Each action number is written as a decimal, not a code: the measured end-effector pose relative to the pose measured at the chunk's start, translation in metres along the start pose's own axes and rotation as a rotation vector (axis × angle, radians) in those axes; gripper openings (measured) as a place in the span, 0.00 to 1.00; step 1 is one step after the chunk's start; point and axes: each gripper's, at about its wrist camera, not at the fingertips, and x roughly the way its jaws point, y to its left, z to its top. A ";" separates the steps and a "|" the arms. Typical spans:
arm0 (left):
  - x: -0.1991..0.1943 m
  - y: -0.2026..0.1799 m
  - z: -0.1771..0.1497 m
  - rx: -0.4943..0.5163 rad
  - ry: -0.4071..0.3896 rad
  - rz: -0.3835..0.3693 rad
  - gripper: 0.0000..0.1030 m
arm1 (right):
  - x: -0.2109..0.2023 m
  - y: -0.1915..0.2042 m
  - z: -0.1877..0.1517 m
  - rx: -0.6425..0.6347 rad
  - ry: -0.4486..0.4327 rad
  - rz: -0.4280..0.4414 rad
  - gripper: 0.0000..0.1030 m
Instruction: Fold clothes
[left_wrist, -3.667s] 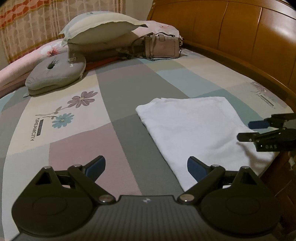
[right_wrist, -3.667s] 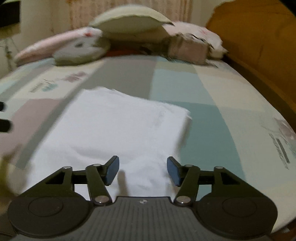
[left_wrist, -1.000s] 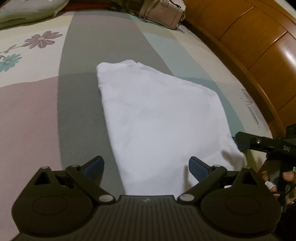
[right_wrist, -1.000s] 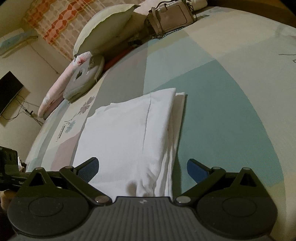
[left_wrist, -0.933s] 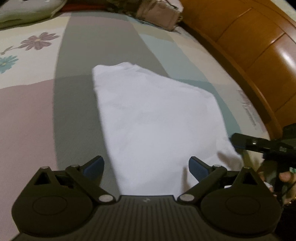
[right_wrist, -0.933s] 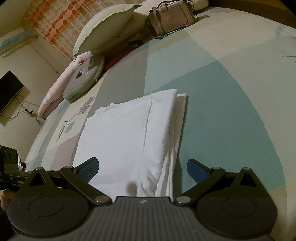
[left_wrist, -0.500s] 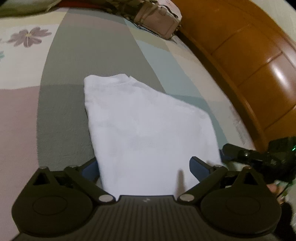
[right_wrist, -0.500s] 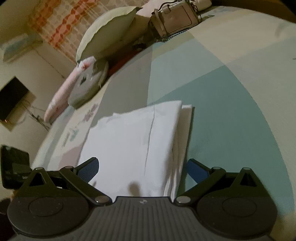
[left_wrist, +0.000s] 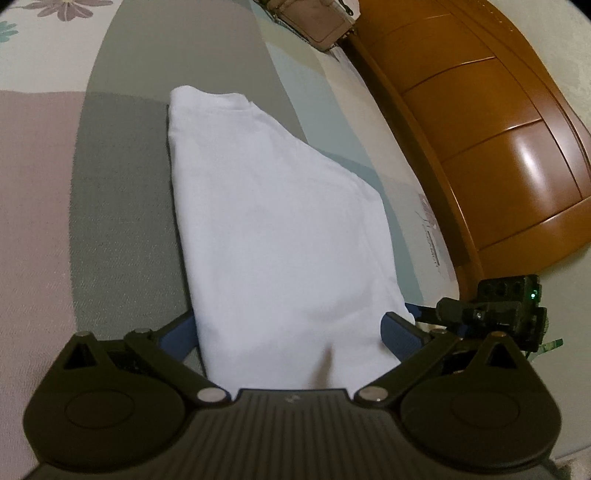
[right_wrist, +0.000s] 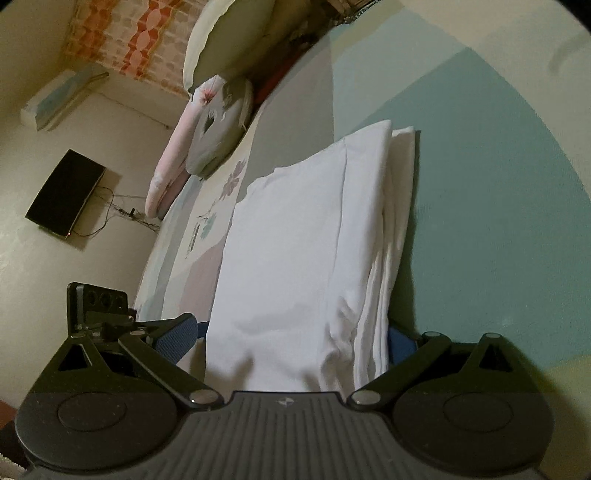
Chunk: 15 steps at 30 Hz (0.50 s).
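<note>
With both claws spread open astride its near edge, I see the folded white garment (left_wrist: 273, 236) running lengthwise away from left claw (left_wrist: 291, 332) and right claw (right_wrist: 284, 341).

One folded white garment (left_wrist: 273, 229) is lying between the fingers. Two grippers are showing: the left gripper (left_wrist: 290, 332) and the right gripper (right_wrist: 291, 339). Ahead of the fingers, one handbag (left_wrist: 314, 18), two pillows (right_wrist: 229, 40), one bed (right_wrist: 498, 184) and one wall television (right_wrist: 64, 194) are showing.
</note>
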 end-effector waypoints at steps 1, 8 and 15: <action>0.003 0.001 0.004 -0.012 -0.004 -0.009 0.99 | 0.002 -0.001 0.004 0.012 0.001 0.005 1.00; 0.018 0.013 0.031 -0.080 -0.032 -0.070 0.99 | 0.028 -0.005 0.039 0.069 -0.001 0.014 1.00; 0.019 0.018 0.032 -0.098 -0.017 -0.096 0.99 | 0.020 -0.005 0.027 0.021 -0.001 0.048 1.00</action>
